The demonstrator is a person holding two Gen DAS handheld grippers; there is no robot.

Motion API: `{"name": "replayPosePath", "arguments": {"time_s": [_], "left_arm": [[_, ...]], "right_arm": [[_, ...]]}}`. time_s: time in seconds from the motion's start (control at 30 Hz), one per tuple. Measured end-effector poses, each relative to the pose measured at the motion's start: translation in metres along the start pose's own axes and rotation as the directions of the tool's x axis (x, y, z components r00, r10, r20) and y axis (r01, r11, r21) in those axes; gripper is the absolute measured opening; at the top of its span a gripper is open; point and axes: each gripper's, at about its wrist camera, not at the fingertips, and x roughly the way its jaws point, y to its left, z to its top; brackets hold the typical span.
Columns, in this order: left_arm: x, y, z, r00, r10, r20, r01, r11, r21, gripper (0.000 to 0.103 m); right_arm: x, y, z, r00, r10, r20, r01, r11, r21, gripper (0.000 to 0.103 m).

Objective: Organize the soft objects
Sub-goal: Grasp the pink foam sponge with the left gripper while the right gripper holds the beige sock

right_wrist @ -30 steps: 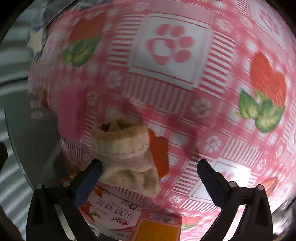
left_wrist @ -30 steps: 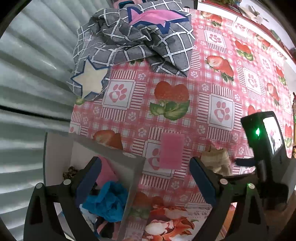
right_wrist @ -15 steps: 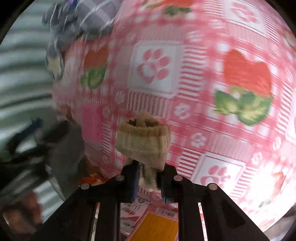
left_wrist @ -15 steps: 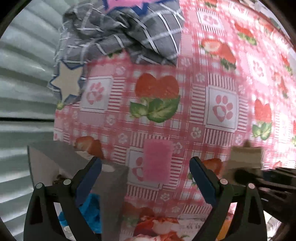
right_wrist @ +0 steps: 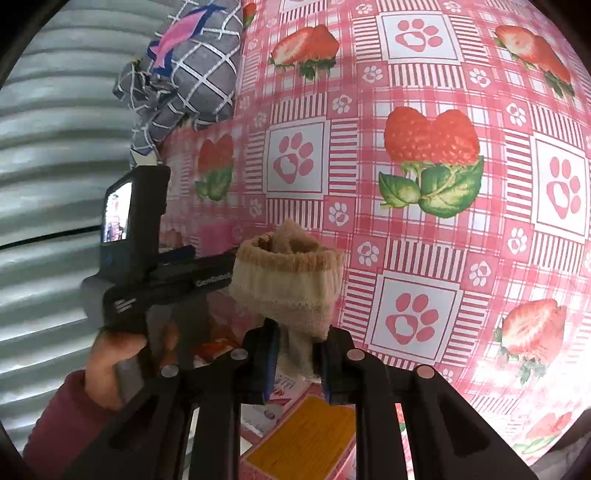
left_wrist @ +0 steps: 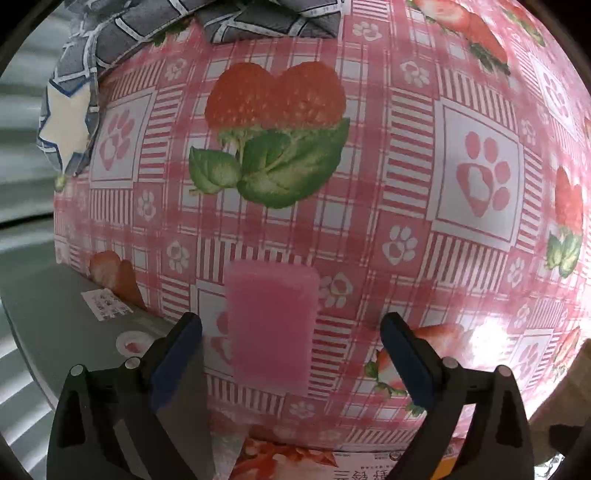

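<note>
A pink sponge (left_wrist: 272,325) lies flat on the strawberry tablecloth (left_wrist: 369,184), straight ahead of my left gripper (left_wrist: 291,350), which is open with the sponge's near end between its fingers. My right gripper (right_wrist: 295,350) is shut on a beige sock (right_wrist: 291,280) and holds it above the table, cuff upward. A crumpled grey checked cloth with star patches lies at the far left of the table, seen in the left wrist view (left_wrist: 147,33) and the right wrist view (right_wrist: 184,77). The left gripper's body and the hand holding it show in the right wrist view (right_wrist: 140,258).
A grey box (left_wrist: 74,332) stands at the left by my left fingers, its inside hidden. A printed carton with an orange label (right_wrist: 306,439) lies at the table's near edge. A corrugated grey wall (right_wrist: 55,147) runs along the left.
My right gripper has shut on the beige sock and lifted it off the table. My left gripper has moved forward and down over the pink sponge, away from the box opening.
</note>
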Motion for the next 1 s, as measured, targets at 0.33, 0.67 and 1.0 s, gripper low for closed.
{"name": "replayPosePath", "arguments": {"time_s": [0.33,0.67,1.0], "left_arm": [[-0.002,-0.027,-0.015,1.000,-0.015,0.023,0.014,0.999,0.048,0.098],[-0.002,-0.008,0.004,0.998,-0.039,0.055,0.039,0.999,-0.001,0.099],[0.004,-0.041,0.002,0.977,-0.211,-0.029,0.212,0.974,0.080,0.101]], "right_arm": [[-0.009,-0.031,-0.012,0.999,-0.016,0.031,0.014,0.998,0.065,0.020],[-0.025,-0.044,-0.033,0.998,0.028,0.061,-0.034,0.995,0.094,0.020],[-0.034,-0.051,-0.040,0.996,0.041,0.085,-0.051,0.992,0.119,0.020]]}}
